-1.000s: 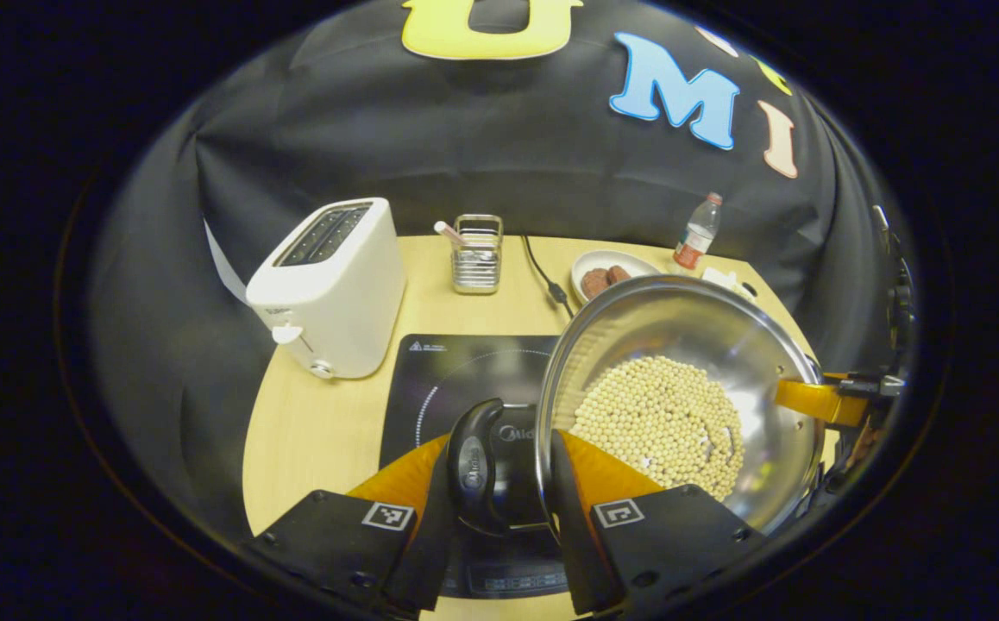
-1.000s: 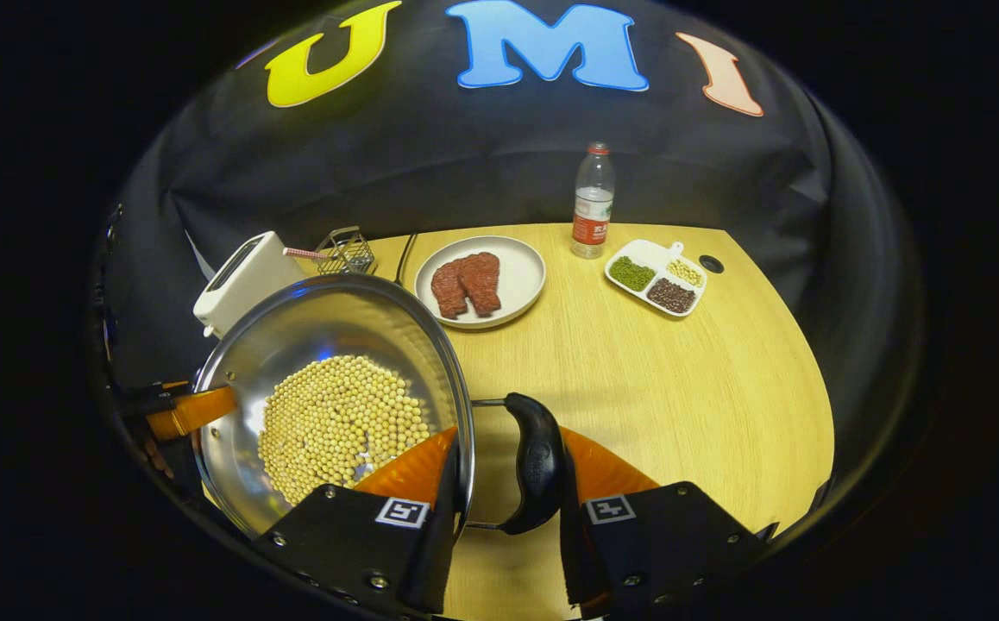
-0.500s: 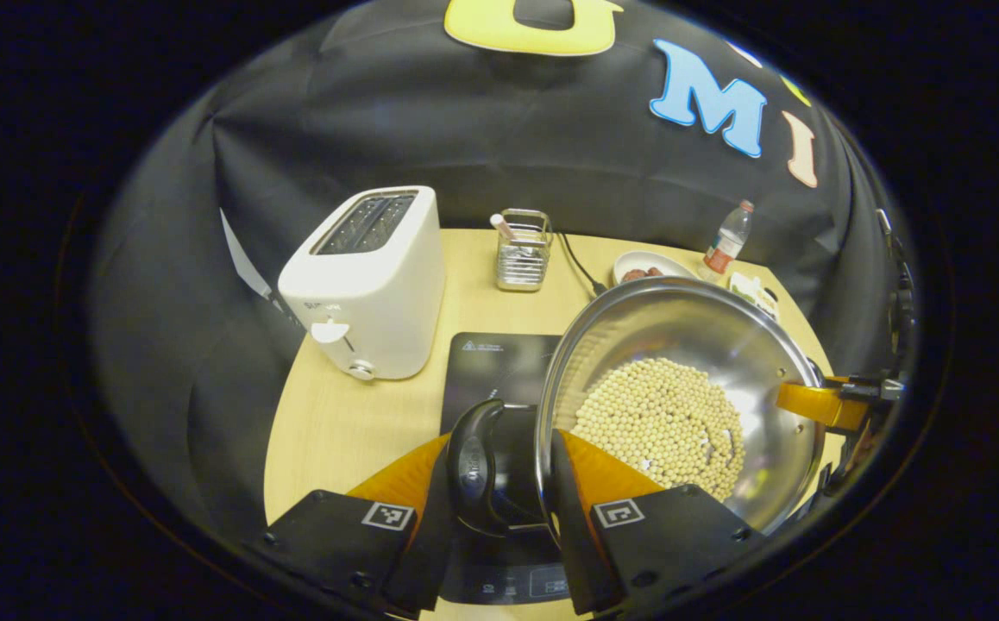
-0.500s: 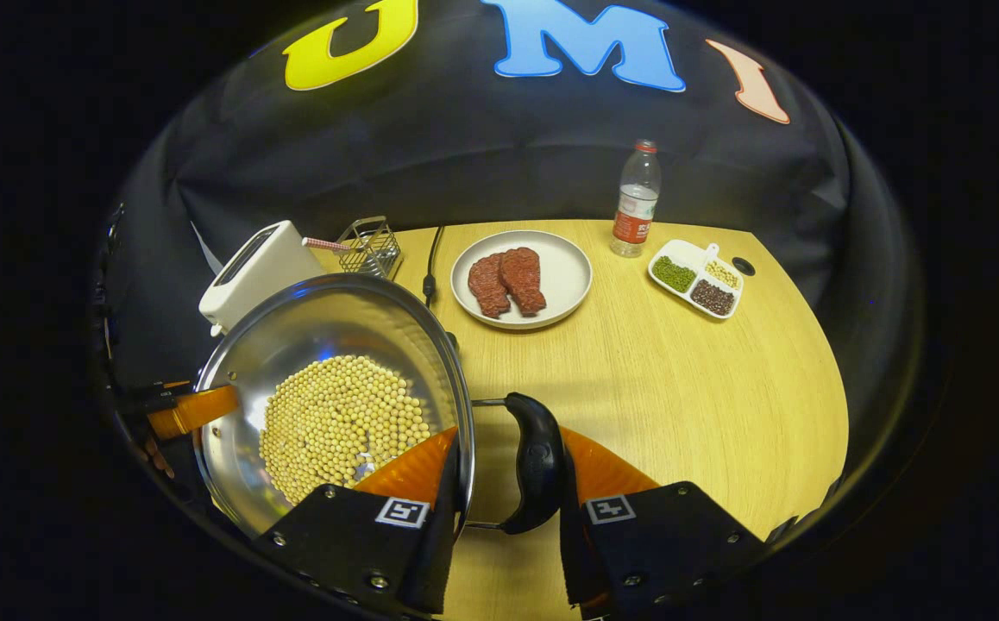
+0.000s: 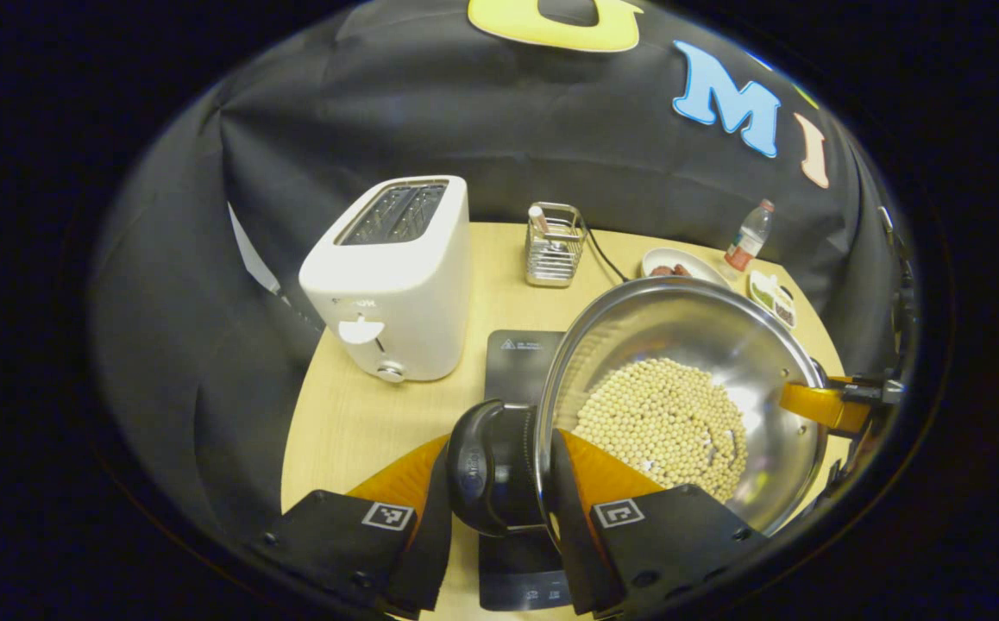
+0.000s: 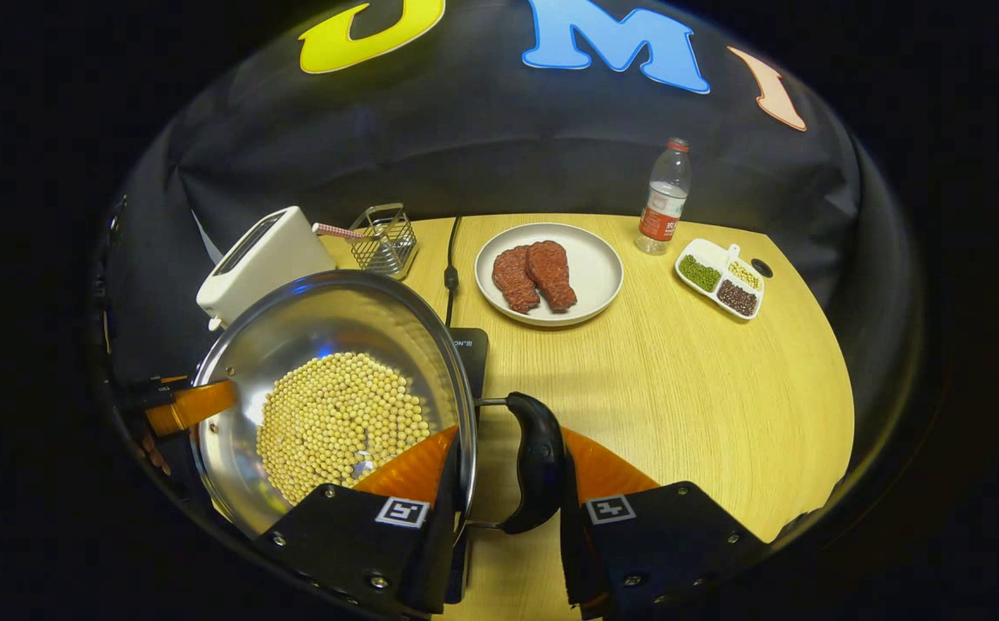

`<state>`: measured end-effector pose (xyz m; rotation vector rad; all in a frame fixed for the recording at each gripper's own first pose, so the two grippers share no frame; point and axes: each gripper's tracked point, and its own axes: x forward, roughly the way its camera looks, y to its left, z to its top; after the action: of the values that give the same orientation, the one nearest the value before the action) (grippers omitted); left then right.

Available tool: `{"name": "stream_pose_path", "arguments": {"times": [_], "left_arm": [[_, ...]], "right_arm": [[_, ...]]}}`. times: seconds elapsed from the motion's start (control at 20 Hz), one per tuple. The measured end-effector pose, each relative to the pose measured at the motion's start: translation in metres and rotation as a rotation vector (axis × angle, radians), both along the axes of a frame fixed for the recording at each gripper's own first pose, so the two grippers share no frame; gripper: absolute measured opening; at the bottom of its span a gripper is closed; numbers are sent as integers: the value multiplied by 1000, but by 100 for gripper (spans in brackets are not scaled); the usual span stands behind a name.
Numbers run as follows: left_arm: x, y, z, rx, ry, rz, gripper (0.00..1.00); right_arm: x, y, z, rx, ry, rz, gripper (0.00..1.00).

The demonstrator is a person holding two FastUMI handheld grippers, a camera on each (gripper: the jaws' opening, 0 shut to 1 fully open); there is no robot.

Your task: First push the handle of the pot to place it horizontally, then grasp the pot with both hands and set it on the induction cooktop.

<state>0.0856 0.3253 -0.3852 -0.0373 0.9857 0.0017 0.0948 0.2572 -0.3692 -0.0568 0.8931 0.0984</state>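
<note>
Left gripper view: left gripper (image 5: pixel 499 504) clamped on the near black loop handle (image 5: pixel 478 466) and rim of the shiny steel pot of pale round beans (image 5: pixel 681 388), one finger outside the handle, the other inside the bowl. Pot carried in the air above the flat black induction cooktop (image 5: pixel 518 362), whose bare glass now peeks out at the pot's left side and under the fingers. Compared with a second ago, white two-slot toaster (image 5: pixel 392 280) and wire utensil rack (image 5: pixel 556 256) at the far edge of the round wooden table (image 5: pixel 336 414) slid rightward and nearer, so the carry runs leftward toward the cooktop.

Right gripper view: right gripper (image 6: pixel 499 509) pinching the opposite rim and black handle (image 6: pixel 536 461) likewise. Grey plate with two red meat pieces (image 6: pixel 549 274), clear water bottle (image 6: pixel 662 210) and white divided dish (image 6: pixel 718 279) near the table's far right edge drifted right. A cooktop corner, hidden earlier, shows beside the rim. Likely almost above the target; centring and lowering remain.
</note>
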Motion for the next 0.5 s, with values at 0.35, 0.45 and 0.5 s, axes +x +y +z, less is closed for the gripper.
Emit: {"name": "stream_pose_path", "arguments": {"times": [0.35, 0.45, 0.5], "left_arm": [[5, 13, -8, 3, 8, -3, 58], [5, 16, -11, 3, 14, -4, 58], [6, 17, -14, 3, 17, -3, 61]], "right_arm": [[7, 12, -11, 3, 8, -17, 52], [8, 14, -14, 2, 11, -19, 51], [8, 15, -16, 0, 15, -19, 51]]}}
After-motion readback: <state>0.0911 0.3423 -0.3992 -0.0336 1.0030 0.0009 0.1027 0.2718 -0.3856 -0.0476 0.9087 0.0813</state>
